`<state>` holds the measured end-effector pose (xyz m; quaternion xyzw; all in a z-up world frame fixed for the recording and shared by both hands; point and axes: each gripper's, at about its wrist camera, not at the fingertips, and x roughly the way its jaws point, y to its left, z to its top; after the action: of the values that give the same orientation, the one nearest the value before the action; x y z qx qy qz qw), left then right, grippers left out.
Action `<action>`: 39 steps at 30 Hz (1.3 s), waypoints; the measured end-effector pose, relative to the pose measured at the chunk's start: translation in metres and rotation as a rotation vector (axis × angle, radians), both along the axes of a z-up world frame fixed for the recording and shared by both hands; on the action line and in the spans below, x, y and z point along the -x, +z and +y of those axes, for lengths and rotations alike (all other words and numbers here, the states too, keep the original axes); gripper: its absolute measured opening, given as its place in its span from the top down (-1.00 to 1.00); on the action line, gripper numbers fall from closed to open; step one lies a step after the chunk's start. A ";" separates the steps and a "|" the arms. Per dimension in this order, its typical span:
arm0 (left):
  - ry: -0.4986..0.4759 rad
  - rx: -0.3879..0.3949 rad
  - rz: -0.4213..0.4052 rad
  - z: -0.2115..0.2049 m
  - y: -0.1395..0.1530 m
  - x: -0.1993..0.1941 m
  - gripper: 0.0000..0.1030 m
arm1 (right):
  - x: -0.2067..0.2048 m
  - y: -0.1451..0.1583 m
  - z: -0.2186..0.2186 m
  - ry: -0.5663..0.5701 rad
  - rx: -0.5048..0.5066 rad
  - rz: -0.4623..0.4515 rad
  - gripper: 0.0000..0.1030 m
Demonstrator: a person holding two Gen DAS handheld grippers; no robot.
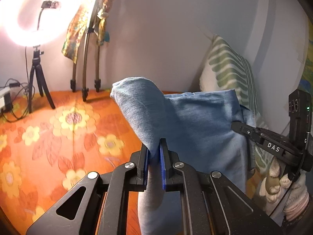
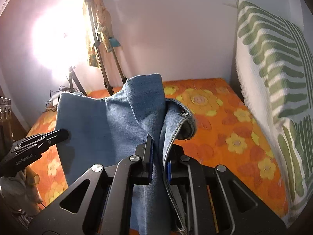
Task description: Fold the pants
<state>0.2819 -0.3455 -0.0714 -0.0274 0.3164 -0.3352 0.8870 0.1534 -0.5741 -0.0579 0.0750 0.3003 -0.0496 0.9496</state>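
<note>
Light blue denim pants (image 1: pixel 195 121) hang lifted above the bed, held by both grippers. In the left wrist view my left gripper (image 1: pixel 154 145) is shut on a bunched fold of the denim, which sticks up between its blue pads. My right gripper (image 1: pixel 234 126) comes in from the right, pinching the hemmed edge. In the right wrist view the right gripper (image 2: pixel 159 152) is shut on the pants (image 2: pixel 109 121) beside a stitched hem, and the left gripper (image 2: pixel 64 134) clamps the cloth's left edge. The fabric spans between the two grippers and its lower part is hidden.
An orange floral bedsheet (image 1: pixel 68 137) lies below. A green-striped pillow (image 2: pixel 273 68) leans on the wall at right. A ring light (image 1: pixel 29 19) on a tripod (image 1: pixel 37 78), a folded stand (image 1: pixel 86 58) draped with cloth and cables (image 1: pixel 11 98) stand at the far left.
</note>
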 end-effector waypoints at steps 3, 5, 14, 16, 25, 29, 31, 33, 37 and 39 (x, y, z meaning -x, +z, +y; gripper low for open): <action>0.011 -0.005 -0.015 -0.008 0.004 -0.025 0.84 | -0.028 0.007 -0.007 0.010 0.005 -0.016 0.79; 0.020 -0.004 -0.028 -0.017 0.007 -0.048 0.84 | -0.048 0.011 -0.014 0.005 0.007 -0.023 0.79; 0.065 -0.033 -0.063 -0.054 -0.008 -0.148 0.84 | -0.177 0.000 -0.055 -0.001 0.005 -0.018 0.80; 0.079 -0.053 -0.074 -0.061 -0.017 -0.169 0.84 | -0.206 -0.009 -0.063 0.007 0.006 -0.005 0.80; 0.101 -0.154 -0.054 -0.084 -0.063 -0.228 0.84 | -0.286 -0.062 -0.092 -0.010 0.039 0.077 0.83; 0.128 -0.201 -0.036 -0.088 -0.075 -0.237 0.75 | -0.306 -0.082 -0.104 -0.033 0.059 0.148 0.83; 0.159 -0.235 -0.051 -0.087 -0.075 -0.235 0.74 | -0.314 -0.090 -0.115 -0.073 0.041 0.191 0.59; 0.171 -0.242 -0.069 -0.083 -0.070 -0.234 0.72 | -0.313 -0.090 -0.123 -0.124 0.048 0.187 0.46; 0.164 -0.239 -0.074 -0.074 -0.058 -0.228 0.71 | -0.298 -0.075 -0.133 -0.181 0.062 0.134 0.34; 0.153 -0.227 -0.060 -0.067 -0.054 -0.220 0.70 | -0.291 -0.068 -0.131 -0.170 0.049 0.115 0.34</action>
<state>0.5024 -0.4121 -0.1250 0.0591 0.3224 -0.2295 0.9165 0.4448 -0.7053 -0.1261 0.0740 0.3455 -0.1413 0.9248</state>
